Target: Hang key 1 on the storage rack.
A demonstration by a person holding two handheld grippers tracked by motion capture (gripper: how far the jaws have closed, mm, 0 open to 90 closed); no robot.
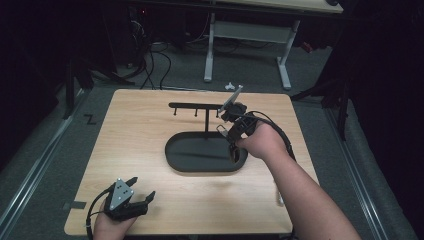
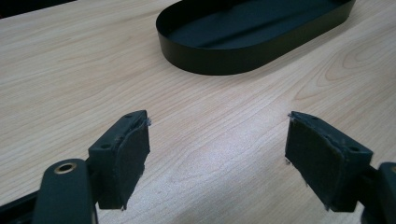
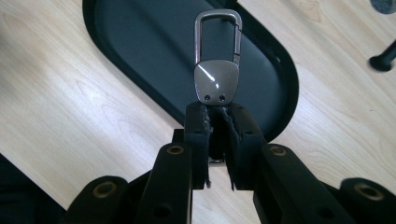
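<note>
Right gripper view has the shiny grey metal carabiner keychain [image 3: 217, 60] pinched at its base by the right claw [image 3: 217, 112], over the black oval metal tray [image 3: 140, 56]. I'd guess it's headed for a peg on the black T-shaped hook stand [image 1: 197, 106] at the tray's 12 o'clock, so keep the clip loop leading and approach slowly. Left claw [image 2: 217, 140] sits released wide, nothing in it, at the light wooden counter [image 1: 150, 200]'s 7 o'clock.
</note>
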